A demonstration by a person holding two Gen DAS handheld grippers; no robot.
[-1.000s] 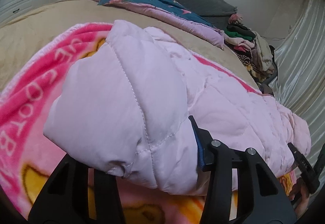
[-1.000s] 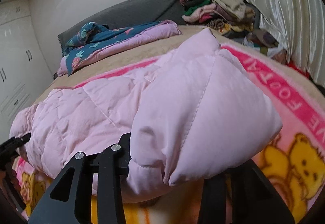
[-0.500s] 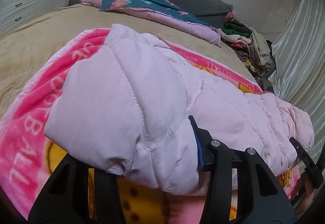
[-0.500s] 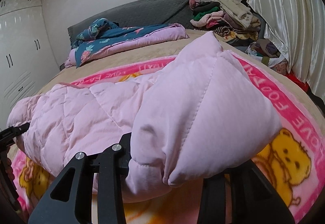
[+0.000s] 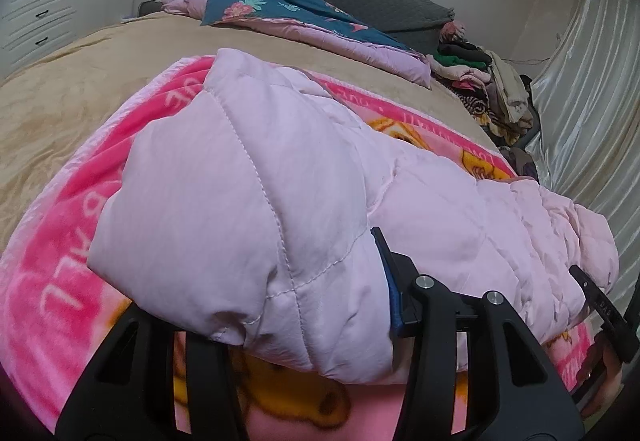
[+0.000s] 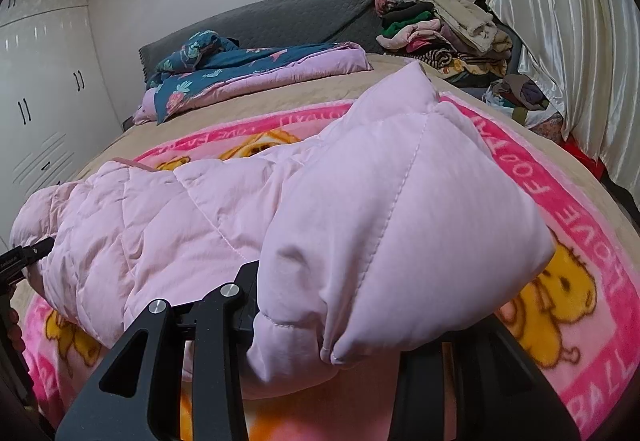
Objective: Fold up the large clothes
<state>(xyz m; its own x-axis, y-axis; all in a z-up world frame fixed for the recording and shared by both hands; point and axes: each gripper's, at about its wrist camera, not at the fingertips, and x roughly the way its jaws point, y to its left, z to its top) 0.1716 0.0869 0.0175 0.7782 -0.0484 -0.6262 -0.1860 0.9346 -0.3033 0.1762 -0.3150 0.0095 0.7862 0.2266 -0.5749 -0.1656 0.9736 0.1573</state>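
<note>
A pale pink quilted puffer jacket [image 5: 256, 201] is stretched between my two grippers, held above a pink blanket with yellow bears [image 5: 80, 241] on the bed. My left gripper [image 5: 284, 317] is shut on one bunched end, and the padding bulges over its black fingers [image 5: 428, 325]. The right wrist view shows my right gripper [image 6: 340, 325] shut on the other end of the jacket [image 6: 400, 209], its fingertips buried in fabric. Each gripper also shows at the edge of the other's view: the right gripper [image 5: 600, 305] and the left gripper [image 6: 24, 257].
A beige bedspread [image 5: 80, 81] covers the bed under the blanket. A folded blue floral and lilac quilt [image 5: 280, 9] lies near the grey headboard [image 6: 280, 17]. A pile of clothes [image 6: 440, 33] sits at the far corner beside shiny curtains [image 6: 560, 21]. White wardrobes [image 6: 40, 89] stand on the left.
Both grippers have drawn back from the headboard with the jacket still gripped. More of the blanket and its bears now shows beyond the jacket.
</note>
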